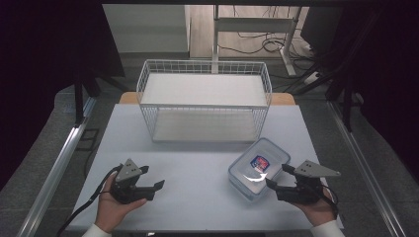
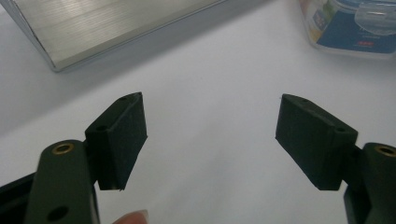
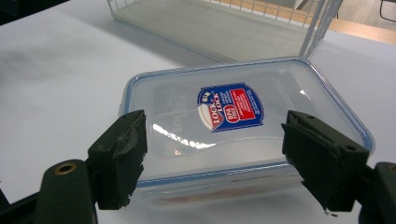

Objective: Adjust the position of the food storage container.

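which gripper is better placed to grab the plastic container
Right. The right gripper sits open right at the plastic container, its jaws framing it. The left gripper, also open, is over bare table farther away.

Clear plastic container (image 1: 258,167) on the white counter (image 1: 197,163), right of centre, near side. Rectangular with rounded corners, blue seal line around the lid edge. Lid is on and lies flat; a blue and red label (image 3: 230,107) sits on the lid's middle. It rests turned at an angle to the counter's edges, one corner pointing toward the far right. Glare on its near part.

White wire basket (image 1: 204,100) stands upright at the far middle of the counter, open at the top, with a pale flat floor. The container lies just near of the basket's right near corner, apart from it.
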Demonstrator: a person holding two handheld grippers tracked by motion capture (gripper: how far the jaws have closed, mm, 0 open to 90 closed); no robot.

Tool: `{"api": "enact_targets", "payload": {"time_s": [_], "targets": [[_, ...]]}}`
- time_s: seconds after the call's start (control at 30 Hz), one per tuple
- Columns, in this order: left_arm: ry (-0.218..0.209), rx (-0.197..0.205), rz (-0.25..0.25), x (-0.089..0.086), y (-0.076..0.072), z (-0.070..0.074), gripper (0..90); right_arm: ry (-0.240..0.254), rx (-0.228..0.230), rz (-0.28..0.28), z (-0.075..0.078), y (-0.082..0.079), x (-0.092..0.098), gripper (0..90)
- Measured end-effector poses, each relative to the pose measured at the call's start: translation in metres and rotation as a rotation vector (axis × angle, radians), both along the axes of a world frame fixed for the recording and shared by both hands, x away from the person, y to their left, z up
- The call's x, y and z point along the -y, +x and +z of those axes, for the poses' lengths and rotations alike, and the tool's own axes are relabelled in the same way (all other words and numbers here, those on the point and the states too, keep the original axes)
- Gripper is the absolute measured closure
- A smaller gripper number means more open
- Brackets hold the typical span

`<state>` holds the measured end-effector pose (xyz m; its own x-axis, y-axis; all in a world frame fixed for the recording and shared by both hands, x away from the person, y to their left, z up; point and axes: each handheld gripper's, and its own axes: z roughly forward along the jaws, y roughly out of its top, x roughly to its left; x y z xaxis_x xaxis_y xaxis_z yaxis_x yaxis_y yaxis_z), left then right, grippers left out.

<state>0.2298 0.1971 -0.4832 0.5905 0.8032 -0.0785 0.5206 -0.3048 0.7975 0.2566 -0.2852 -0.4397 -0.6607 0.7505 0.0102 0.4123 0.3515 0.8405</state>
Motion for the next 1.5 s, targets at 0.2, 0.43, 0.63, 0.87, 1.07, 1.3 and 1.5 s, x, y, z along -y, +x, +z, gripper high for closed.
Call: {"api": "enact_targets", "payload": {"time_s": [0.2, 0.43, 0.63, 0.87, 1.07, 1.3, 1.5], "targets": [[-0.012, -0.005, 0.011, 0.0, 0.003, -0.001, 24.8, 0.017, -0.017, -0.004, -0.001, 0.002, 0.003, 22.1], [0.034, -0.012, 0.012, 0.002, 0.005, -0.005, 24.7, -0.007, -0.045, 0.005, -0.002, 0.02, 0.003, 28.2], [0.036, 0.001, 0.004, 0.005, -0.003, -0.003, 24.7, -0.007, -0.049, 0.018, -0.002, 0.015, 0.001, 33.8], [0.03, 0.004, -0.012, 0.007, -0.004, -0.002, 24.7, -0.023, -0.088, 0.024, 0.002, 0.011, 0.004, 46.7], [0.052, 0.001, -0.029, 0.011, 0.003, -0.004, 24.7, -0.074, -0.11, 0.084, -0.006, 0.004, 0.002, 58.3], [0.031, -0.001, -0.029, 0.01, 0.004, -0.002, 24.8, -0.17, -0.139, 0.146, -0.014, -0.009, -0.004, 72.4], [0.034, -0.003, -0.037, 0.013, 0.006, -0.001, 24.9, -0.204, -0.173, 0.175, -0.018, -0.017, -0.004, 88.2]]}}
